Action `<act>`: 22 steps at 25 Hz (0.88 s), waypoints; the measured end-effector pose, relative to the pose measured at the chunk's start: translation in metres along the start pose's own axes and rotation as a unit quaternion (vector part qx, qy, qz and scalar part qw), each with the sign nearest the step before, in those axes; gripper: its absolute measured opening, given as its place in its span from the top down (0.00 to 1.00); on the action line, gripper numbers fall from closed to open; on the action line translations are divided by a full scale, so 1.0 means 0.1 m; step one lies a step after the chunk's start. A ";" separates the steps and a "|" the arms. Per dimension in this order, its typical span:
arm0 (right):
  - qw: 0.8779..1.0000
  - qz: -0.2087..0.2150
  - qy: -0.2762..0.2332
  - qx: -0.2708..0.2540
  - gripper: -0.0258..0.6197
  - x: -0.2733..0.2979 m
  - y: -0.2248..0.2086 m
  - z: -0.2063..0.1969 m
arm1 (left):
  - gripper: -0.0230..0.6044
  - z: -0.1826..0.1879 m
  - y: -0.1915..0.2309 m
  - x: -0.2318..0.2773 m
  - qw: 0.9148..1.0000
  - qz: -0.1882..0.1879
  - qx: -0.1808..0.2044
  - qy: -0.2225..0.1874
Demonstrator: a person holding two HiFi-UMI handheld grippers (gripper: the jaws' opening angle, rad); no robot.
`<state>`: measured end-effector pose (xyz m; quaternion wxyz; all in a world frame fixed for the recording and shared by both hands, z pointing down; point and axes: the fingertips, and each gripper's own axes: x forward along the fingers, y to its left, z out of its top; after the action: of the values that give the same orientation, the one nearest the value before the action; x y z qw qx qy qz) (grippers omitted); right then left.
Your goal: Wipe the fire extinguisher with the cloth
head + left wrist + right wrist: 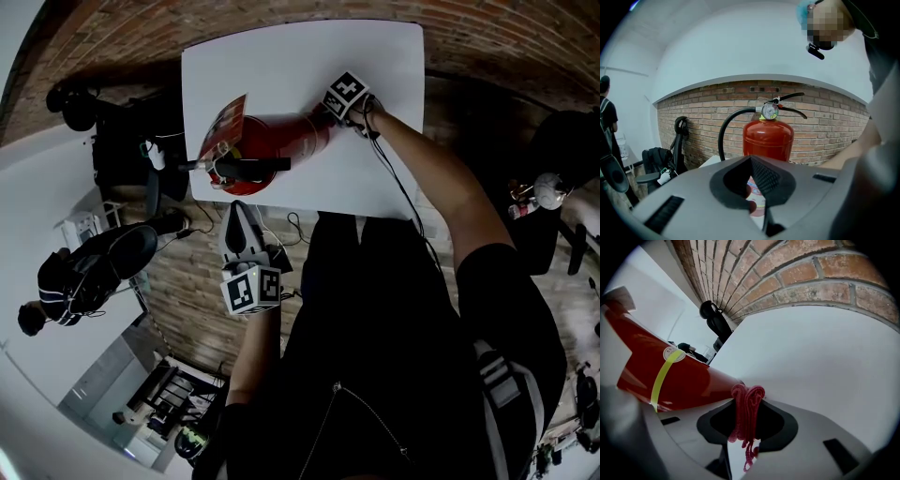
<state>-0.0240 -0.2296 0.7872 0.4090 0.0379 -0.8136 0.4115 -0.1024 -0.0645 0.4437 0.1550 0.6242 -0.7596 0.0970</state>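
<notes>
The right gripper reaches forward, jaws pinched on the cloth; the left gripper hangs nearer, jaws together

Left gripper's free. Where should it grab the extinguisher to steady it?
Probably the handle on top: the upright extinguisher itself looks too wide for the jaws. Bring the left gripper in level from where it faces now; the handle is thin and sticks out sideways.

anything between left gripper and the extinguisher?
Nothing. Head view shows only a bare strip of table between the left gripper and extinguisher; left gripper view agrees.
</notes>
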 end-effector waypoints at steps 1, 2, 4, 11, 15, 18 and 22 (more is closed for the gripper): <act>1.000 0.002 0.002 0.001 0.77 0.01 0.00 0.01 | 0.95 -0.01 0.00 0.00 1.000 0.001 -0.001 0.001; 1.000 0.005 0.003 0.003 0.77 0.01 0.01 0.01 | 0.95 -0.02 0.00 0.00 1.000 0.001 -0.001 0.002; 1.000 0.011 0.004 0.007 0.77 0.01 0.02 0.02 | 0.95 -0.04 -0.01 0.00 1.000 0.000 -0.003 0.002; 1.000 0.021 -0.002 -0.002 0.77 -0.08 0.13 0.07 | 0.95 -0.01 -0.04 0.00 1.000 -0.004 -0.004 -0.006; 1.000 0.029 -0.008 -0.007 0.77 -0.17 0.24 0.14 | 0.95 0.02 -0.03 -0.01 1.000 -0.006 -0.004 -0.011; 0.999 0.033 -0.011 -0.011 0.77 -0.23 0.31 0.18 | 0.95 0.04 -0.02 -0.04 1.000 -0.006 -0.006 -0.015; 0.999 0.035 -0.015 -0.014 0.77 -0.32 0.39 0.21 | 0.95 0.07 -0.01 -0.09 1.000 -0.006 -0.004 -0.014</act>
<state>-0.0312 -0.2273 0.7331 0.3826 0.0094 -0.8260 0.4138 -0.1007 -0.0593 0.4339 0.1471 0.6294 -0.7584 0.0841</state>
